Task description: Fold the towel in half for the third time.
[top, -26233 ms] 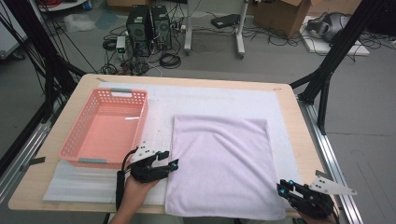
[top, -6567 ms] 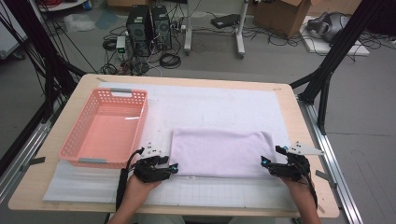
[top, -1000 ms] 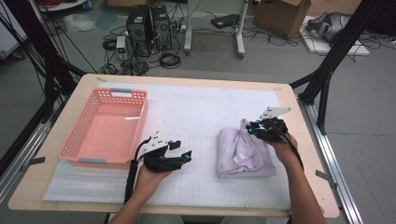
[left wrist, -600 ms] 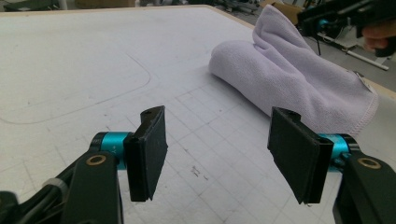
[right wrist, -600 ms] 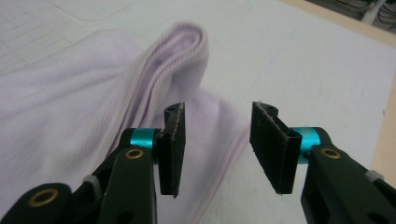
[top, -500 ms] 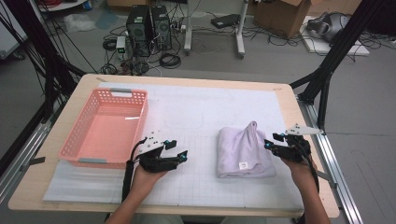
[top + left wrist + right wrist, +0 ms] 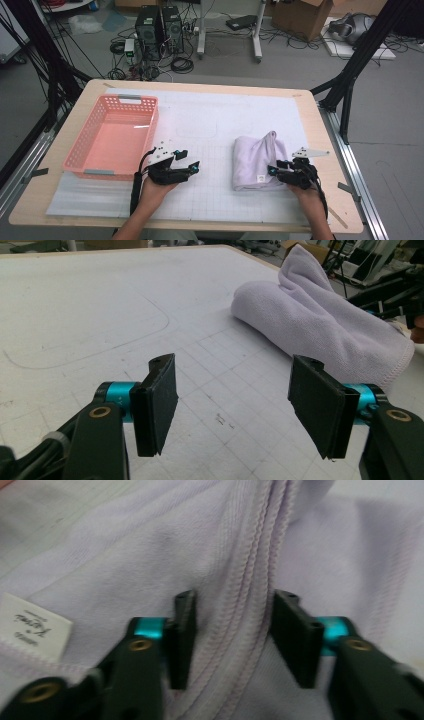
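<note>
left gripper [image 7: 194, 167]: jaws wide, empty, over mat [image 7: 215, 125] | right gripper [image 7: 272, 171]: jaws just closing astride folded towel [image 7: 255, 157] hem, not pinching

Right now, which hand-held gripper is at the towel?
The right hand-held gripper: its jaws straddle the towel's stitched hem, having just been closing. The left hand-held gripper sits apart, open over bare mat.

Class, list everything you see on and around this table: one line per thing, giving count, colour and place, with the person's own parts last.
towel: one, pale lilac, folded, right half of the mat
basket: one, salmon pink, left side of the table
mat: one, white, gridded, covering the table
table: one, light wood
computer towers: two, black, on the floor beyond
cardboard box: one, brown, far floor
left gripper: one, black, open, beside the basket
right gripper: one, black, jaws astride the towel's hem, just been closing
</note>
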